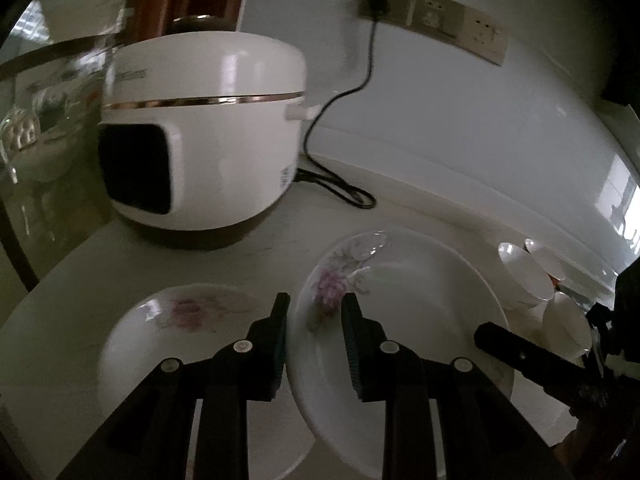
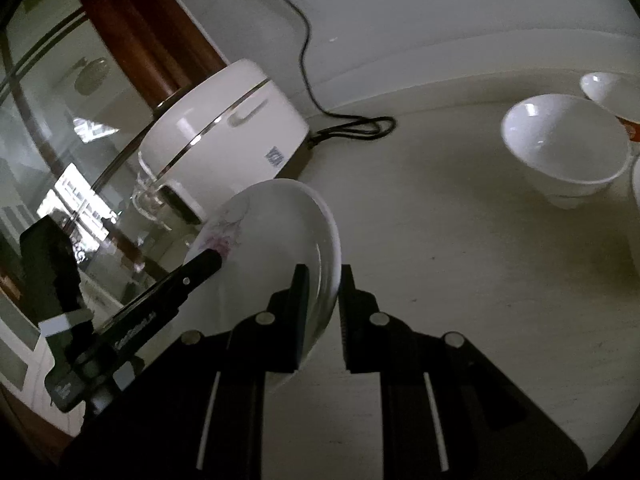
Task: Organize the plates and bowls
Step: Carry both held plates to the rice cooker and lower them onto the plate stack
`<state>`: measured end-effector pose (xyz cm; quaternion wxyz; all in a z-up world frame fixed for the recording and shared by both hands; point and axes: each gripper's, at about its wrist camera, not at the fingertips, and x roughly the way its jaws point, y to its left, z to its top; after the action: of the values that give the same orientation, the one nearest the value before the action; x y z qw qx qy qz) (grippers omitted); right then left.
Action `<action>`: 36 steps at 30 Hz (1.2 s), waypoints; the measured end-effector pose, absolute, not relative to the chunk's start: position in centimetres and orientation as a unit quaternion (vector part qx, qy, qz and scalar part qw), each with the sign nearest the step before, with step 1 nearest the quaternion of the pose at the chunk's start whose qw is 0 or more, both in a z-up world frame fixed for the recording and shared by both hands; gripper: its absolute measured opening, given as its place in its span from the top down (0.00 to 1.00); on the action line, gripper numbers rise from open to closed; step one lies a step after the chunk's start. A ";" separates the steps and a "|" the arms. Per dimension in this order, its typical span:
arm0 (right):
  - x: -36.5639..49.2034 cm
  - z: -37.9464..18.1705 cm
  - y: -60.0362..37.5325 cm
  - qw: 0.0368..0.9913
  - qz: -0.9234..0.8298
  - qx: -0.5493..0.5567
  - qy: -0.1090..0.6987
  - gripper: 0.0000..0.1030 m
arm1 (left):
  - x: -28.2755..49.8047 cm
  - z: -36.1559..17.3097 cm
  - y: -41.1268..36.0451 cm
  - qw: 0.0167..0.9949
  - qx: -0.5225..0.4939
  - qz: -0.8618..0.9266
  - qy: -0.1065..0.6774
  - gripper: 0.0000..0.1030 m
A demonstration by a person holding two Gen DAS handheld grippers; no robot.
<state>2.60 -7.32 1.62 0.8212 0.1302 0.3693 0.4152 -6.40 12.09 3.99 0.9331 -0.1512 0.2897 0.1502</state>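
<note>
A white plate with a purple flower print [image 1: 400,312] is lifted and tilted off the counter. My left gripper [image 1: 316,304] straddles its left rim, one finger on each side, jaws shut on it. My right gripper [image 2: 324,276] is shut on the same plate's [image 2: 272,232] right rim. A second flowered plate [image 1: 192,328] lies flat on the counter to the left. Small white bowls [image 2: 564,148] stand at the right; they also show in the left wrist view [image 1: 528,272].
A white rice cooker [image 1: 204,128] stands at the back left, its black cord [image 1: 340,188] running to a wall socket [image 1: 380,0]. A glass cabinet door [image 2: 60,152] is at the left. The pale counter [image 2: 480,280] stretches to the right.
</note>
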 end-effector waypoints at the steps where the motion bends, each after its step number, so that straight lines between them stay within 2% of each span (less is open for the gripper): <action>1: 2.4 1.6 -7.0 0.819 0.419 0.129 0.369 0.83 | -6.7 4.0 12.5 0.932 -0.153 0.153 0.290 0.75; 15: -0.5 1.4 -3.0 0.811 0.458 0.112 0.346 0.83 | -10.2 3.8 16.1 0.924 -0.171 0.183 0.288 0.75; 36: -1.8 0.4 2.4 0.806 0.473 0.053 0.351 0.83 | -11.4 1.6 20.8 0.910 -0.195 0.216 0.296 0.74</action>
<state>-1.85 2.41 0.40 0.8064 0.0532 0.3511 0.4728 -11.39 20.82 1.56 0.9098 -0.1947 0.2957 0.2164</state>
